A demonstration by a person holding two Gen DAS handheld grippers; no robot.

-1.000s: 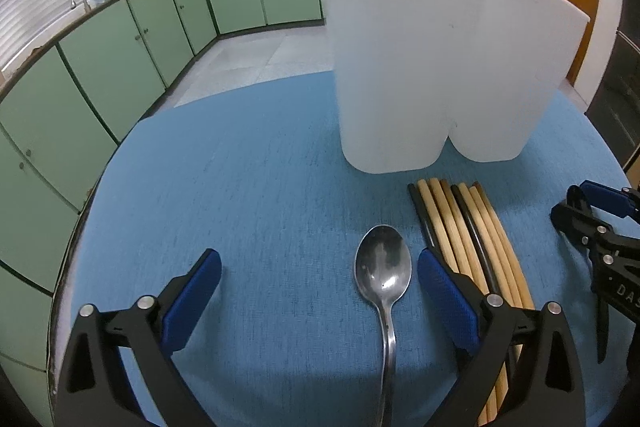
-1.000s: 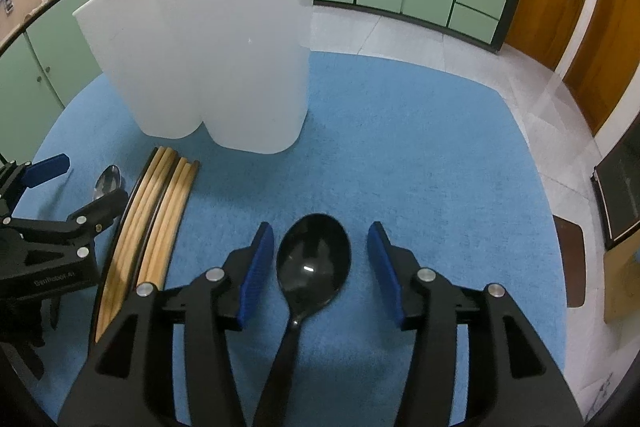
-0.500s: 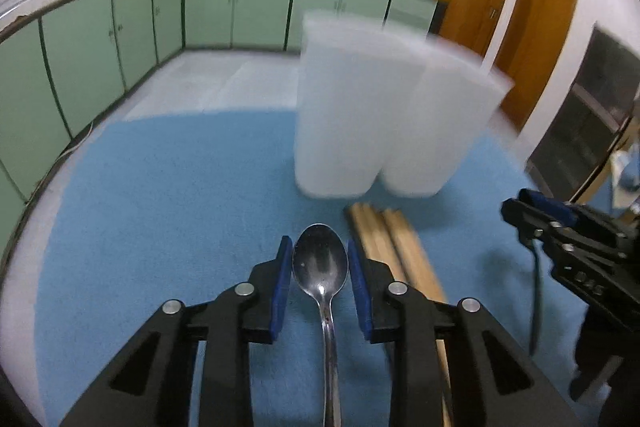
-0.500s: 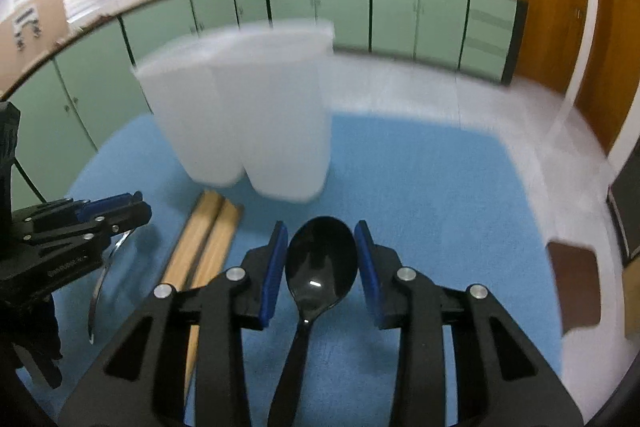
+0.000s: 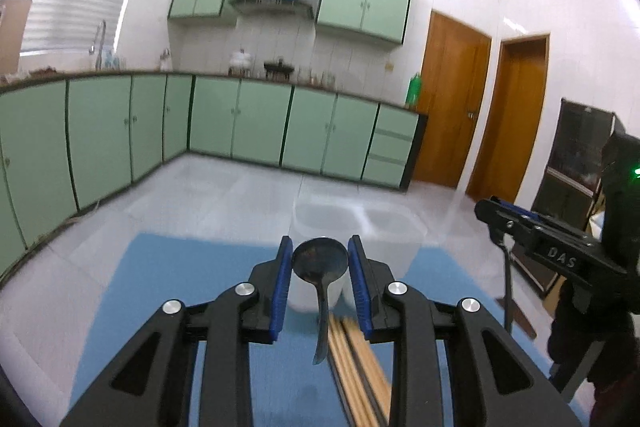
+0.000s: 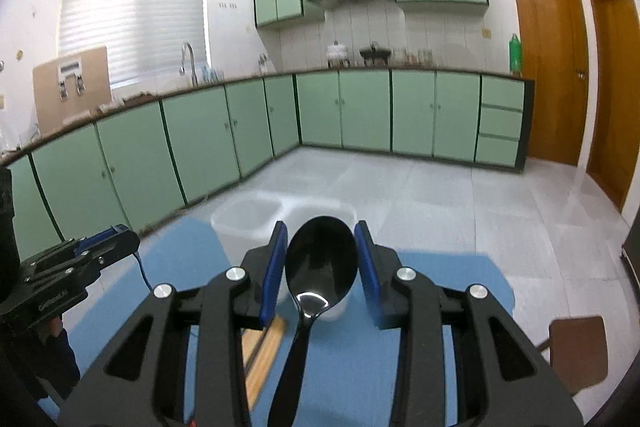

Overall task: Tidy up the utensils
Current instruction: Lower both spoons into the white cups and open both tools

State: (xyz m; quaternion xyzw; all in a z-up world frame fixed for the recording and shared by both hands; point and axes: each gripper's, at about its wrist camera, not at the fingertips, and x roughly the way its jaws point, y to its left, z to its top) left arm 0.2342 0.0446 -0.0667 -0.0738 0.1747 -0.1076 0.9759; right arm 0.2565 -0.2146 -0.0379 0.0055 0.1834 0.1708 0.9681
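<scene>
The left gripper (image 5: 320, 263) is clamped on a metal spoon (image 5: 319, 263), the right gripper (image 6: 321, 259) on a black spoon (image 6: 320, 265), both lifted above the blue mat (image 5: 160, 291). Next (judging by the height) each handle must tip down into the white two-compartment holder (image 5: 384, 231), clear of the chopsticks (image 5: 356, 363).

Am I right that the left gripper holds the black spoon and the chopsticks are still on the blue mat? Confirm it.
Not quite. The left gripper holds the metal spoon, as the left wrist view shows; the black spoon is in the right gripper. The chopsticks do lie on the blue mat.
</scene>
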